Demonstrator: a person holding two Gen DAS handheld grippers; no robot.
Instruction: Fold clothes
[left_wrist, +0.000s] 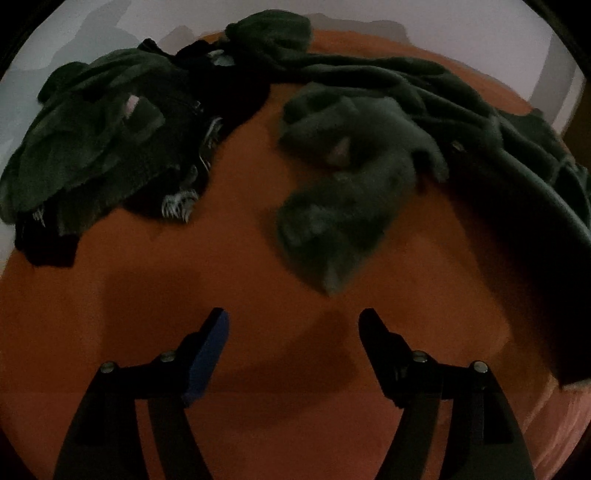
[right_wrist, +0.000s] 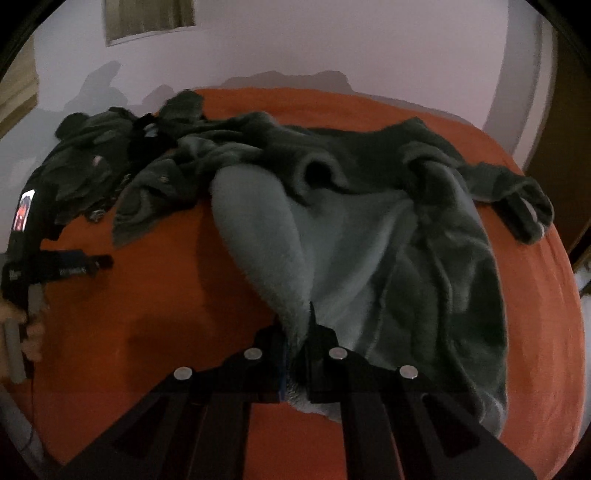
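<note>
Nearest in the right wrist view, the right gripper (right_wrist: 295, 365) has its two black fingers clamped together on a pinched fold of a grey-green fleece garment (right_wrist: 369, 251), whose pale inner side faces the camera and rises from the jaws toward the far side. The rest of this fleece spreads away over the orange bedcover (right_wrist: 166, 314), with one cuffed sleeve (right_wrist: 524, 210) lying out to the far right. In the left wrist view, the left gripper (left_wrist: 293, 325) hangs over bare orange cover with its jaws spread wide and nothing between them; one blue pad (left_wrist: 210, 354) shows on its left finger. Just beyond it lies a crumpled part of the same fleece (left_wrist: 340, 206), apart from the fingertips. At the near left edge of the right wrist view a person's hand (right_wrist: 22, 325) grips the left tool's handle. Farther left, a heap of dark clothes (left_wrist: 92, 147) sits near the far-left edge of the bed; how many pieces it holds cannot be told, though a black item with white markings (left_wrist: 181, 206) shows beneath. A pale wall (right_wrist: 295, 44) stands behind. No containers show.
</note>
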